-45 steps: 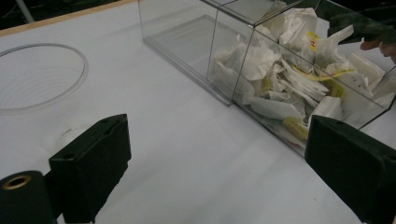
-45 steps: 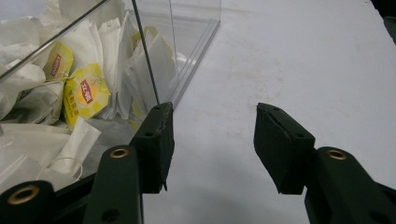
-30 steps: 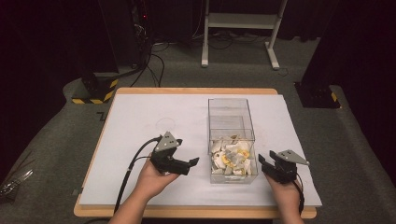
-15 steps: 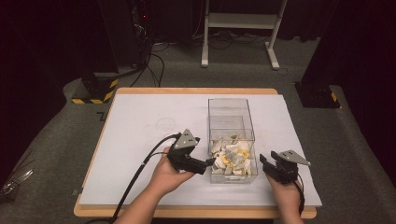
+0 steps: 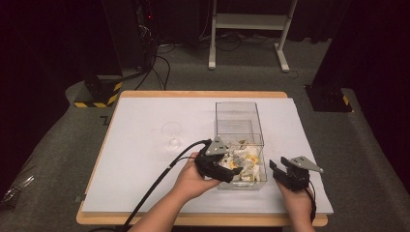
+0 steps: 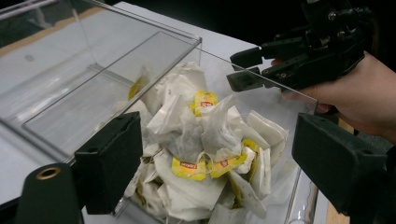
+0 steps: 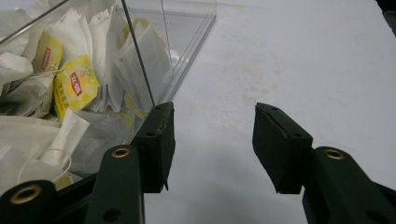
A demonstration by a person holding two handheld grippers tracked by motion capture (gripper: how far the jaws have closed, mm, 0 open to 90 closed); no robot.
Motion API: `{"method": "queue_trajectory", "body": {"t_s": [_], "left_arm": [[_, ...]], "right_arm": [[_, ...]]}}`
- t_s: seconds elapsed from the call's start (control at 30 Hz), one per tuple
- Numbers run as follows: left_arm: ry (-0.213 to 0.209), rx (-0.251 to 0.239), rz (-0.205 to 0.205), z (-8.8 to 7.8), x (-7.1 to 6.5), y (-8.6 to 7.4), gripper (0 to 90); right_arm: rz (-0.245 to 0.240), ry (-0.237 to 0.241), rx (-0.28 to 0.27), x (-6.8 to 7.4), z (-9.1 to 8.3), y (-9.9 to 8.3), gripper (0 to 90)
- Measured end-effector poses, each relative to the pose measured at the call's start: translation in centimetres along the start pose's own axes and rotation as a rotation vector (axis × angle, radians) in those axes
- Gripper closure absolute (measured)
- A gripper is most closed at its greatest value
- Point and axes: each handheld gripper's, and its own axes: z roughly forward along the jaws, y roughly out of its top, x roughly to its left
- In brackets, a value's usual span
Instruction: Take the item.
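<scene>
My left tool point(image 6: 219, 154) hangs open, jaws just narrowing with nothing pinched, over the white paper tea bags with yellow tags point(image 6: 201, 154) heaped in the clear plastic box point(image 5: 239, 121) on the bench point(image 5: 145, 121). They look light, soft and tearable; I'd pinch one bag's body, though tangled strings probably drag neighbours. My right tool point(image 7: 212, 144) waits open and empty beside the box.

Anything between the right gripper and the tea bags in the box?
Yes: the clear box's side wall. In the right gripper view, the right gripper sits outside it over bare white tabletop; the tea bags lie behind the wall.

One clear box point(image 5: 239, 126), one glass point(image 5: 171, 135), perhaps twenty teabags point(image 6: 201, 140).
</scene>
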Motion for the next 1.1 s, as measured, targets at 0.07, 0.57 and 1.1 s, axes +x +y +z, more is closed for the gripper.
{"method": "queue_trajectory", "body": {"t_s": [0.07, 0.57, 1.1], "left_arm": [[-0.002, 0.008, 0.011, 0.5, -0.1, 0.3, 20.8], [-0.037, 0.081, 0.062, 3.9, -0.4, 1.7, 44.1], [-0.009, 0.172, 0.115, 5.4, -0.9, 1.6, 56.0]], "right_arm": [[0.007, 0.001, -0.001, -0.1, 0.1, 0.0, 49.4], [0.034, 0.002, -0.005, -0.6, -0.1, -0.1, 50.2], [0.046, 0.002, -0.003, -0.8, -0.3, -0.1, 50.9]]}}
